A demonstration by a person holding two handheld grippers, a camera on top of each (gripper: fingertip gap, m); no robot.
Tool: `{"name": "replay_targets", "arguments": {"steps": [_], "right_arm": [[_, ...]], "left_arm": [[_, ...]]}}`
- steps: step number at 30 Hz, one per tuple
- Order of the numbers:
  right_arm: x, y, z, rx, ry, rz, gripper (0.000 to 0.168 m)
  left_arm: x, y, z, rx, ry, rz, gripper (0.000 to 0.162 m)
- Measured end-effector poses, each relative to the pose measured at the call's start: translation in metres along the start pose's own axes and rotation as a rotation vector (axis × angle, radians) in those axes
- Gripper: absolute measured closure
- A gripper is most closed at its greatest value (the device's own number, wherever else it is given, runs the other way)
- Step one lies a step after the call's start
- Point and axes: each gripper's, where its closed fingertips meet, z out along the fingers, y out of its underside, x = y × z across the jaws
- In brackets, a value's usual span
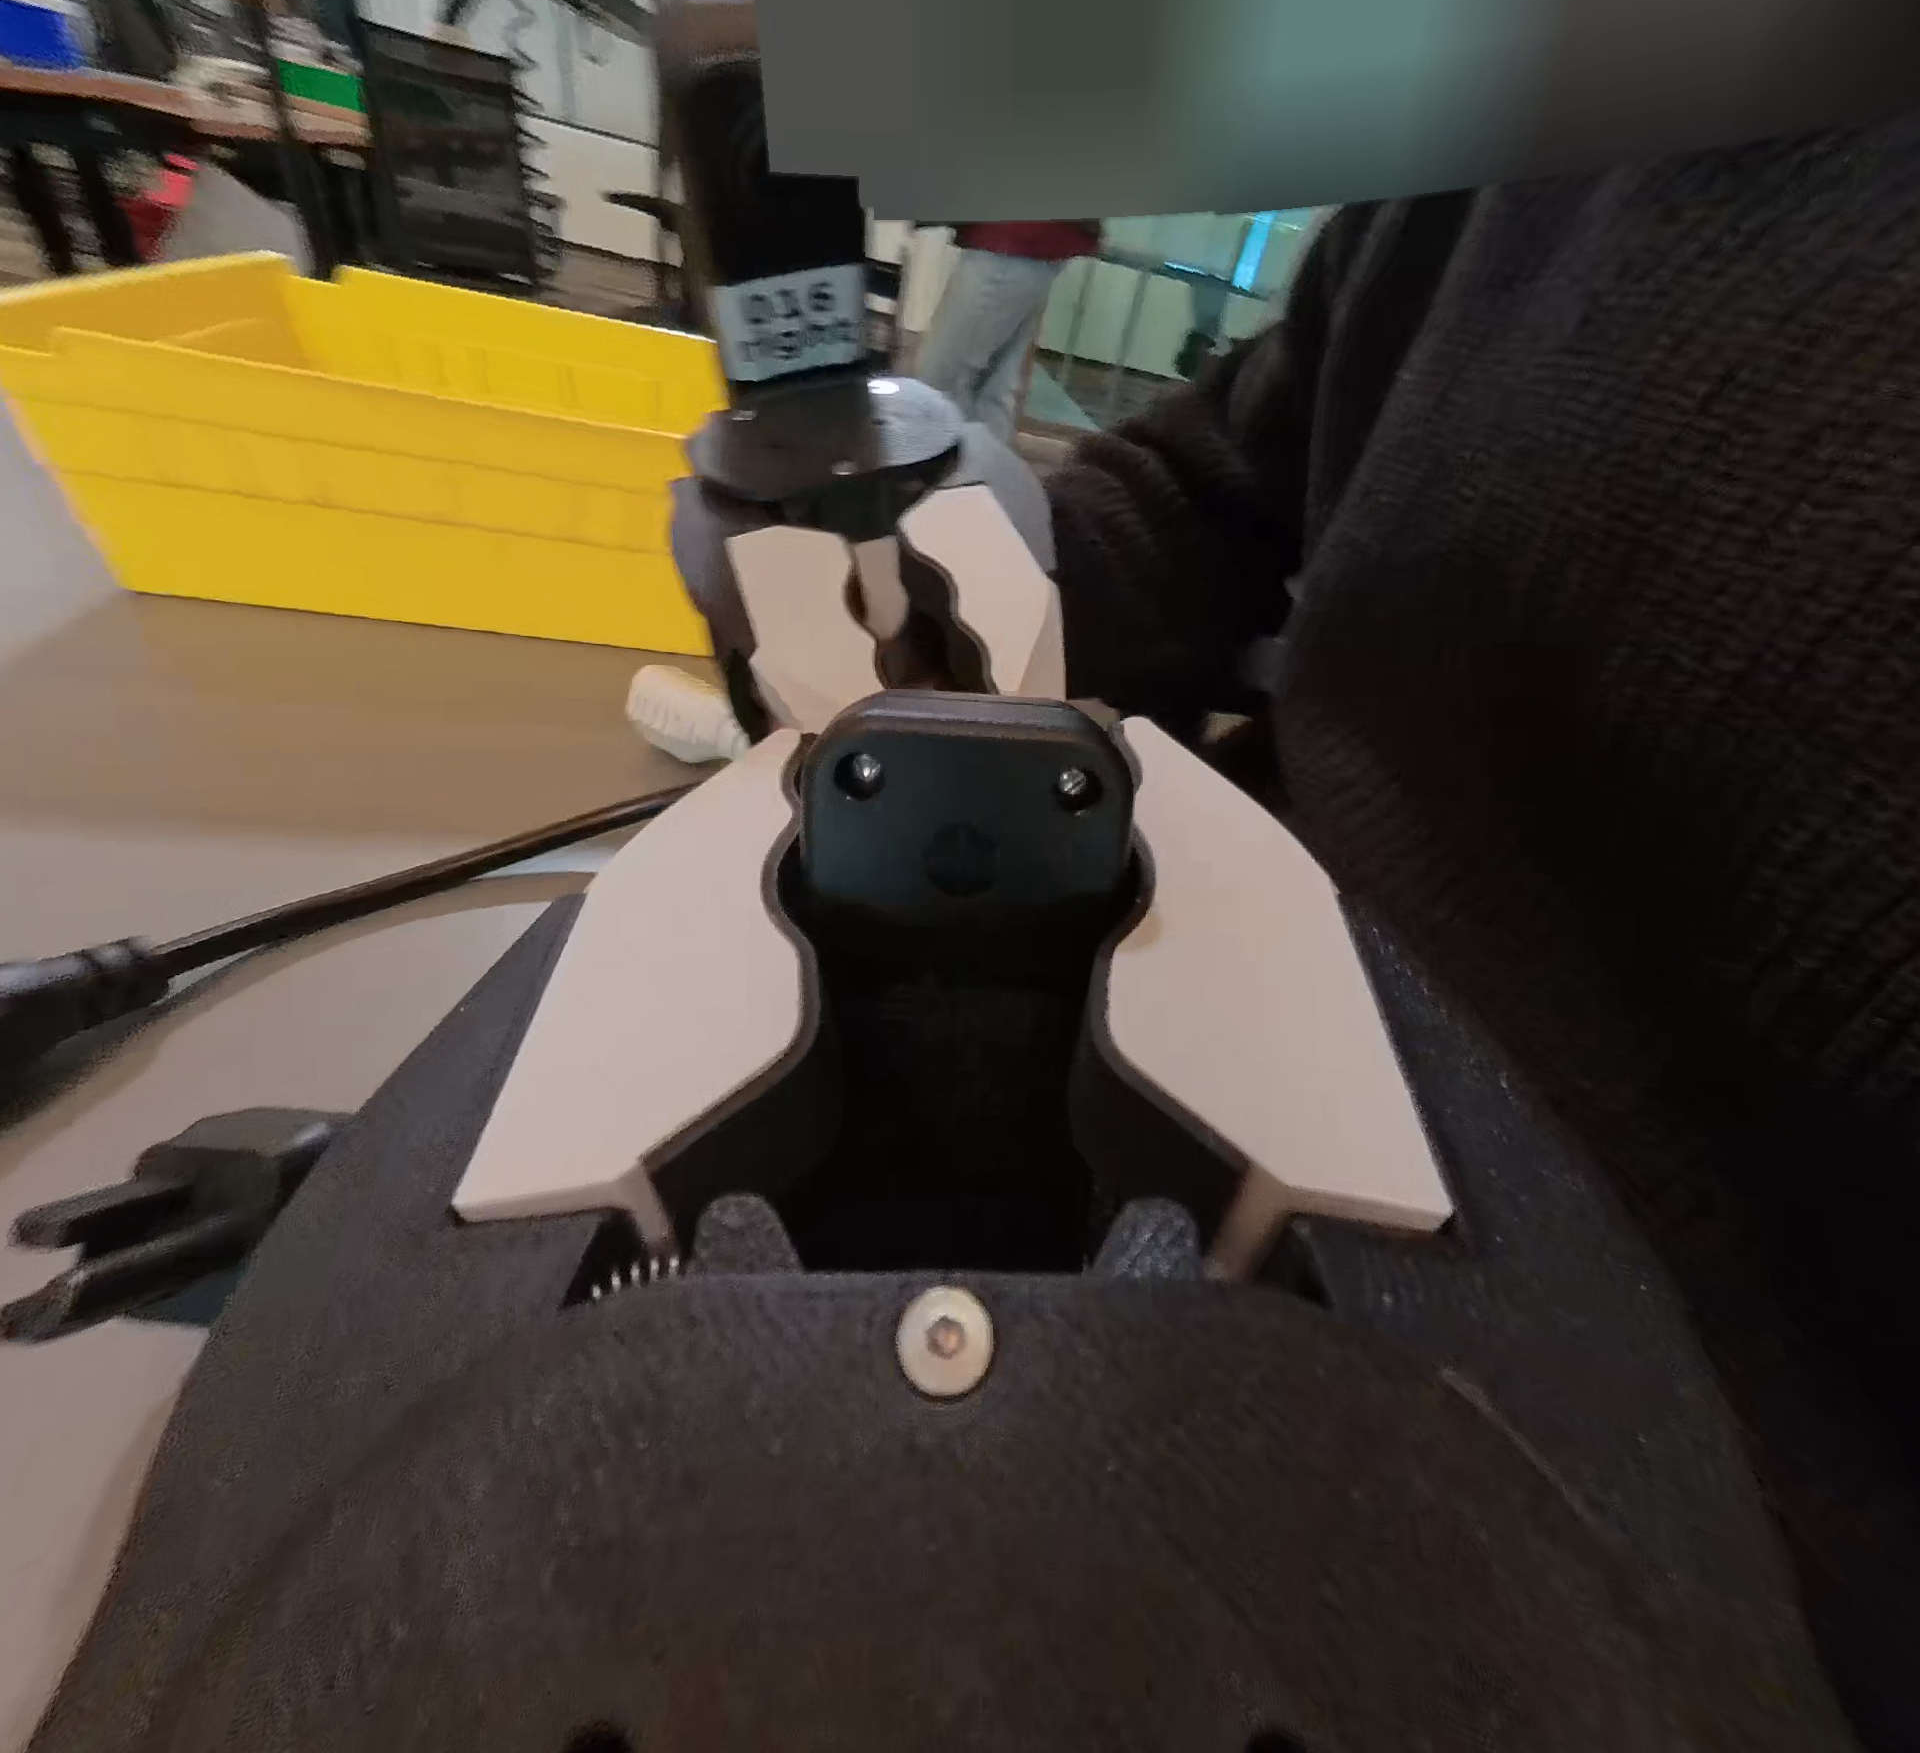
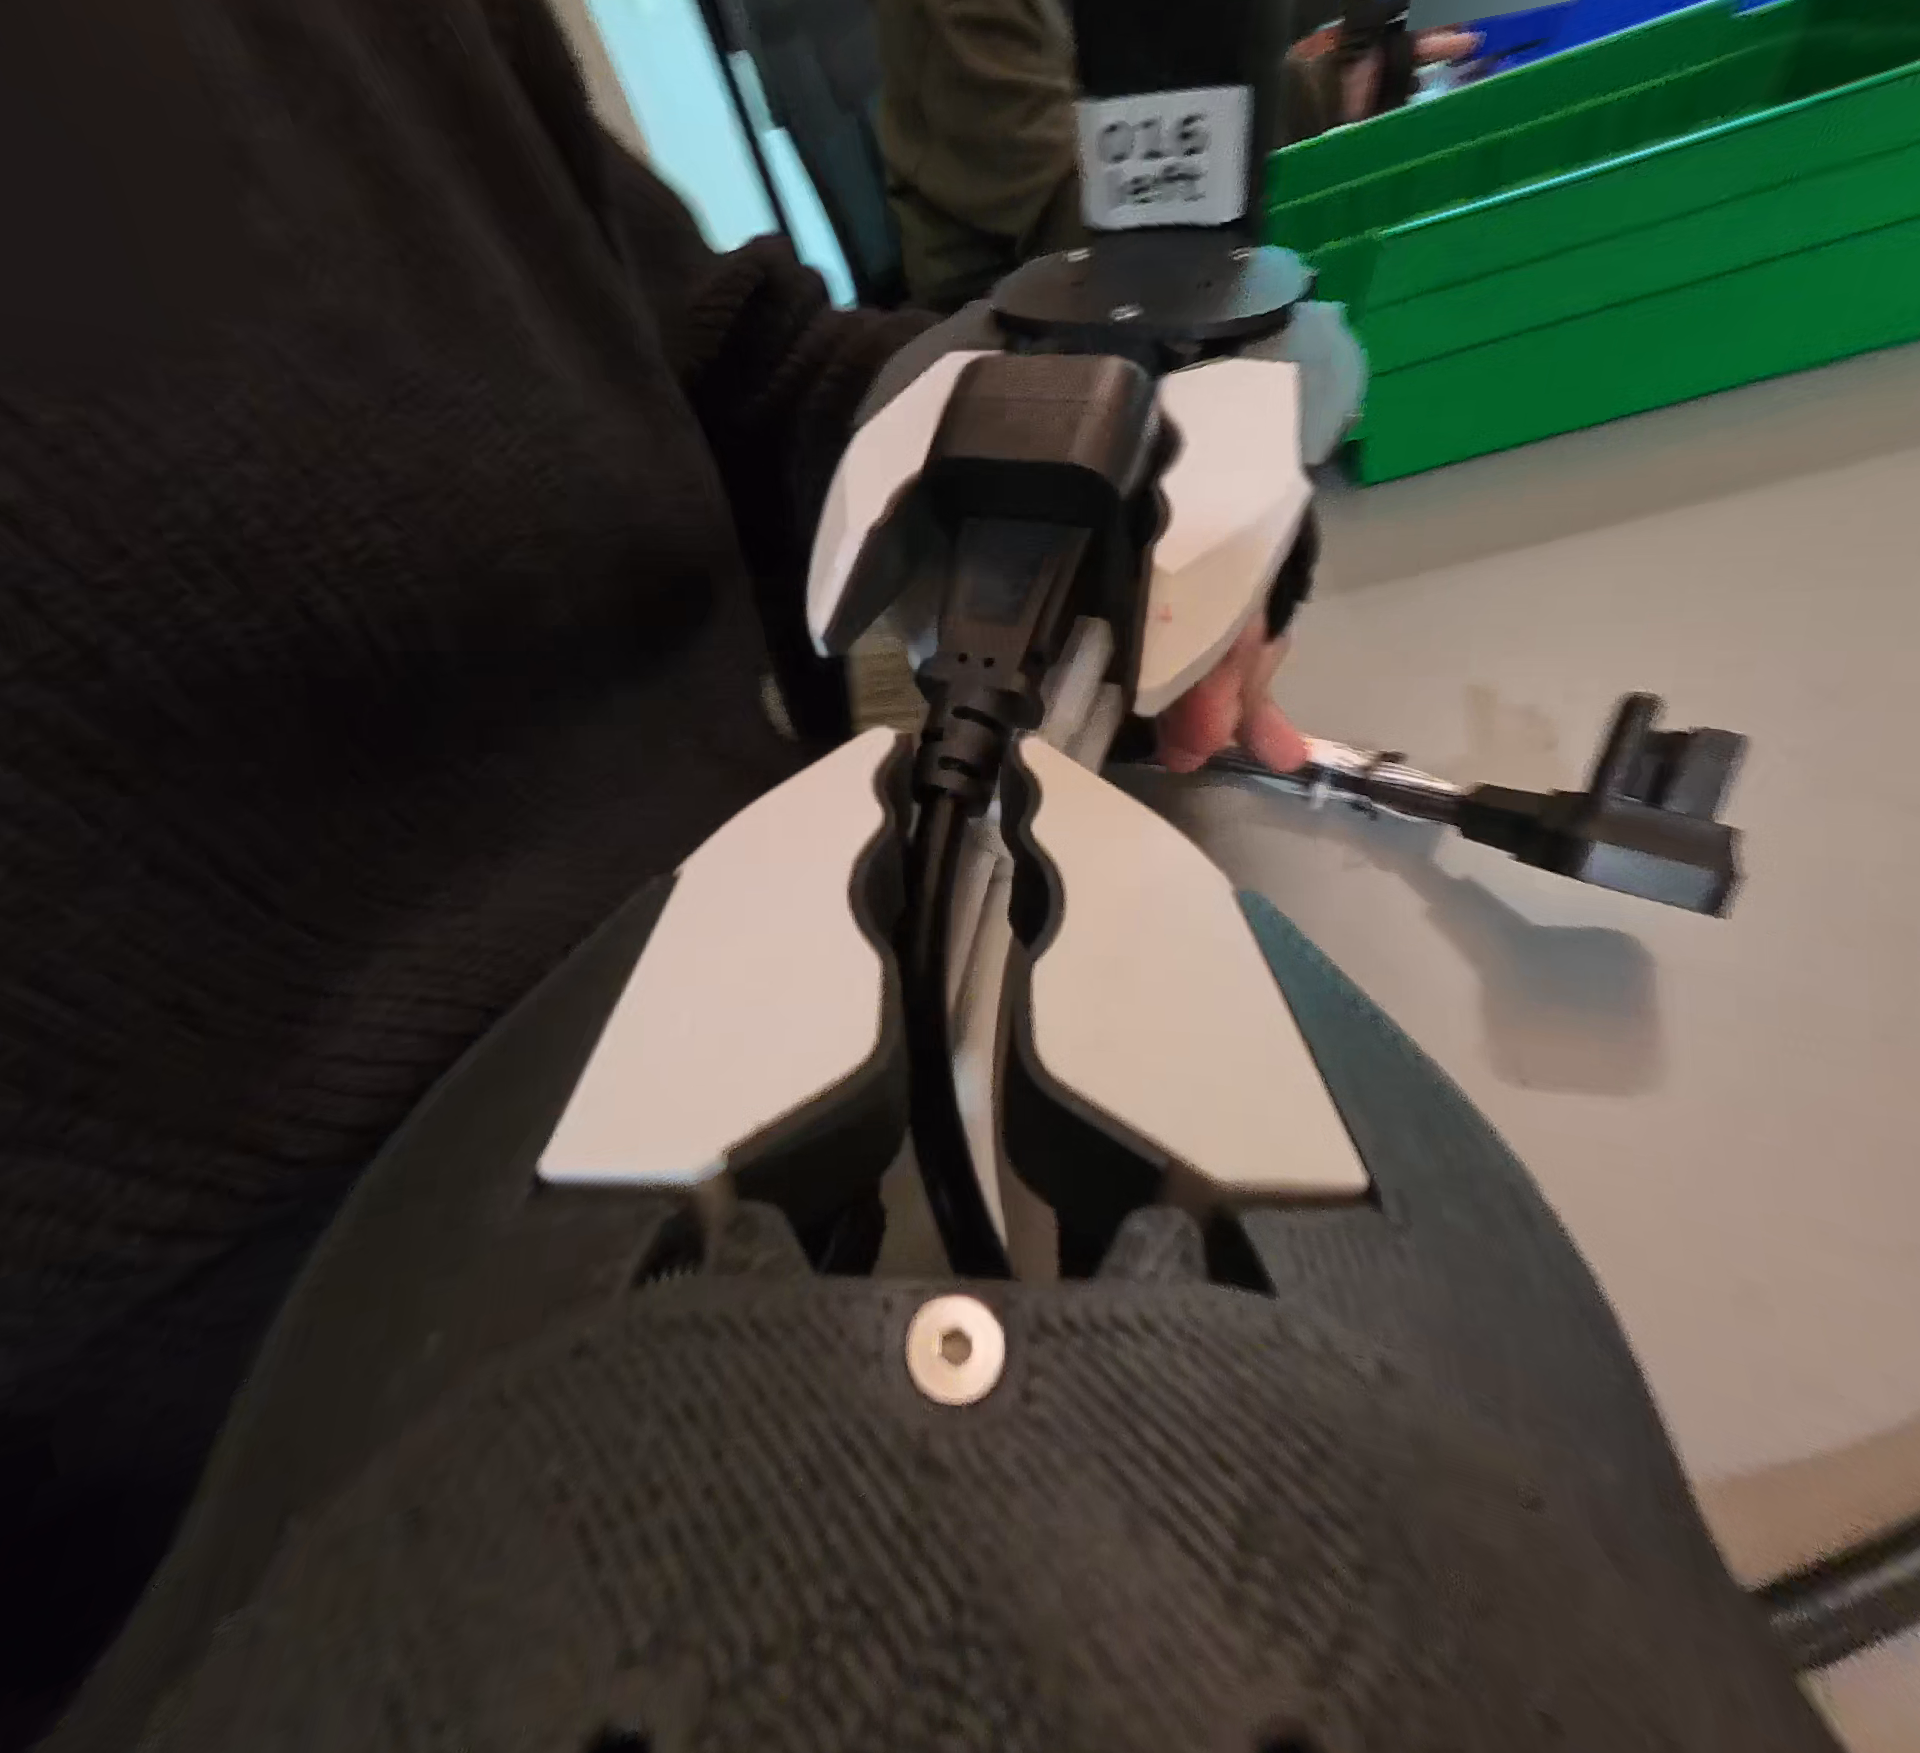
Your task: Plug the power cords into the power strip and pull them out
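My left gripper [image 1: 961, 747] is shut on a black block-shaped plug body [image 1: 961, 820] with screws in its face, held above the table. In the right wrist view this block [image 2: 1039, 415] sits in the left gripper [image 2: 1039, 498], with a black power cord [image 2: 940, 976] running out of its near side. My right gripper [image 2: 956, 753] is shut on that cord just behind its ribbed strain relief [image 2: 961, 727]. A white strip [image 2: 982, 997] lies beside the cord between the fingers. The right gripper [image 1: 894, 633] faces the left one closely.
A yellow bin [image 1: 343, 456] stands at the back left and green bins [image 2: 1610, 249] at the back right. Loose black plugs lie on the grey table [image 1: 312, 768]: one at lower left [image 1: 156, 1215], one on a cable [image 1: 62, 986], another in the right wrist view [image 2: 1621, 820]. A white ribbed cord end [image 1: 675, 716] lies near the bin. A dark sleeve [image 1: 1558, 664] fills the right.
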Motion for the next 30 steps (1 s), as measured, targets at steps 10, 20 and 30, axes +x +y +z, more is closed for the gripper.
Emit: {"name": "replay_targets", "arguments": {"steps": [10, 20, 30], "right_arm": [[0.029, -0.001, -0.007, -0.064, 0.269, -0.009, 0.152], [0.010, 0.010, -0.006, -0.130, 0.176, -0.136, 0.153], [0.019, 0.017, -0.011, -0.173, 0.226, -0.176, 0.159]], "left_arm": [[-0.030, 0.001, -0.006, -0.037, -0.217, 0.078, 0.110], [-0.011, 0.009, -0.005, -0.084, -0.080, 0.112, 0.109], [-0.020, 0.007, -0.008, -0.071, -0.133, 0.070, 0.109]]}}
